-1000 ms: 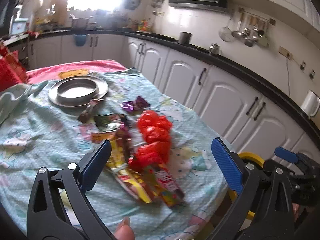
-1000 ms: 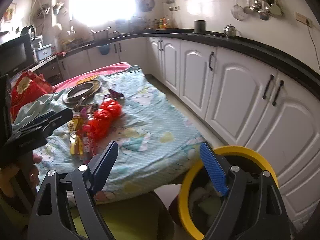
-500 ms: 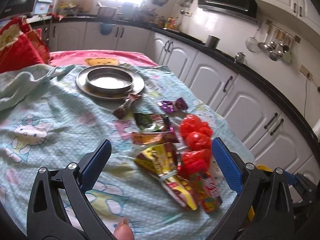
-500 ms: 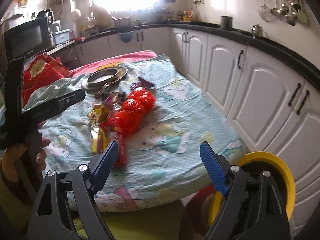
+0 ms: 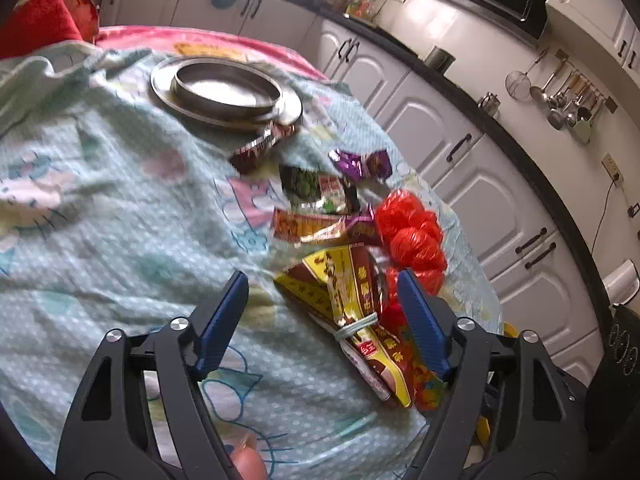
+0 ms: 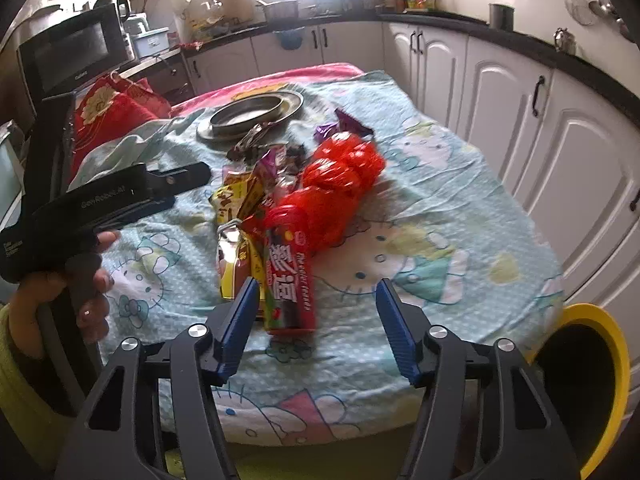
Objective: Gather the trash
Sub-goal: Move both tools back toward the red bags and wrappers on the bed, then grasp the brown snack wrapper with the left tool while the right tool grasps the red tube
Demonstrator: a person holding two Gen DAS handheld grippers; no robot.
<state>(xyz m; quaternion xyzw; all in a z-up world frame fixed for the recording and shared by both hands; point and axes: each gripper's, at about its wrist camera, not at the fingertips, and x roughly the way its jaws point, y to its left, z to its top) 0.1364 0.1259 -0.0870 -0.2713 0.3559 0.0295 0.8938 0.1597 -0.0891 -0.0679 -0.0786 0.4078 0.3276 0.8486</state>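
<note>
A heap of snack wrappers lies on a table under a light blue cartoon cloth. Nearest my left gripper is a yellow and brown packet tied with a band, beside a crumpled red plastic bag. The jaws are closing with the packet's near end between them, pads apart from it. My right gripper hovers over the table's near edge, jaws closing around the end of a red candy tube without touching it. A brown wrapper and a purple wrapper lie further back.
A steel plate with a bowl stands behind the wrappers. A yellow-rimmed bin stands on the floor at the right of the table. White cabinets run along the right. A hand holds the left gripper's body.
Both grippers have come down and forward toward the wrapper heap, and both pairs of jaws have narrowed. The yellow bin has slid toward the right edge of the right wrist view.
</note>
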